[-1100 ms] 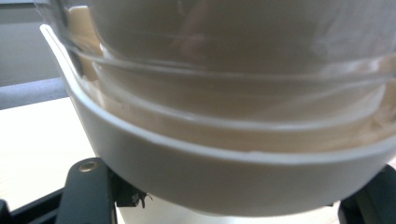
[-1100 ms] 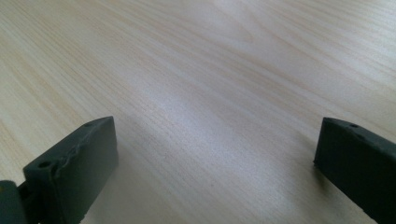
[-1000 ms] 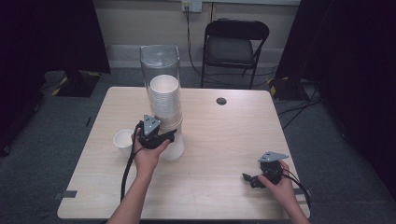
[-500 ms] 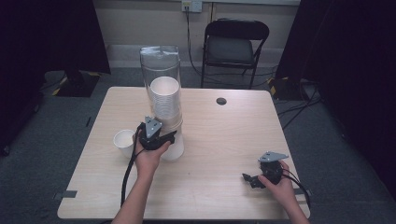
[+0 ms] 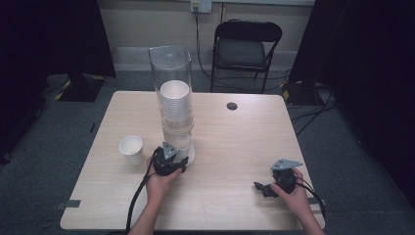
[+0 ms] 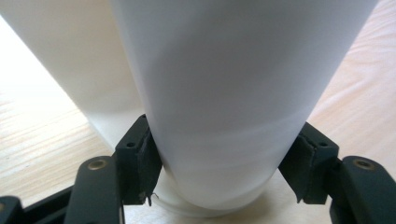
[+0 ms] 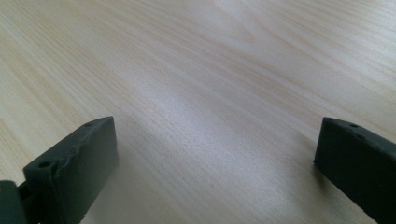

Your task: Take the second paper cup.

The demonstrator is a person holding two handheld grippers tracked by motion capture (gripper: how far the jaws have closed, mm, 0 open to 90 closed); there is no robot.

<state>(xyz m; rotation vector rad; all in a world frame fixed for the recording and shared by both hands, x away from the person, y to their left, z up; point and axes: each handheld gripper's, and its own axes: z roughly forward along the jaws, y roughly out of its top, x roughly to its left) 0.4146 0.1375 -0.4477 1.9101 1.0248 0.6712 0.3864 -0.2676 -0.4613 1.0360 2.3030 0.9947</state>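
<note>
A tall clear tube (image 5: 170,63) stands mid-table with a stack of white paper cups (image 5: 174,100) inside. At its foot, my left gripper (image 5: 181,159) is shut on the lowest white cup (image 5: 184,143). In the left gripper view both pads press the sides of the cup (image 6: 224,93) near its base, and the jaws of the left gripper (image 6: 224,163) have just been closing on it. Another white cup (image 5: 131,148) stands upright to the left. My right gripper (image 5: 262,188) rests near the table's front right, its jaws wide apart over bare wood with the right gripper (image 7: 217,154) holding nothing.
The light wooden table (image 5: 235,147) has a small black round cap (image 5: 232,105) near its far edge. A black folding chair (image 5: 247,46) stands behind the table. Cables run across the floor at right.
My left hand has come down toward the tabletop and nearer to me, with the cup between its jaws below the tube. The right hand has stayed put.
</note>
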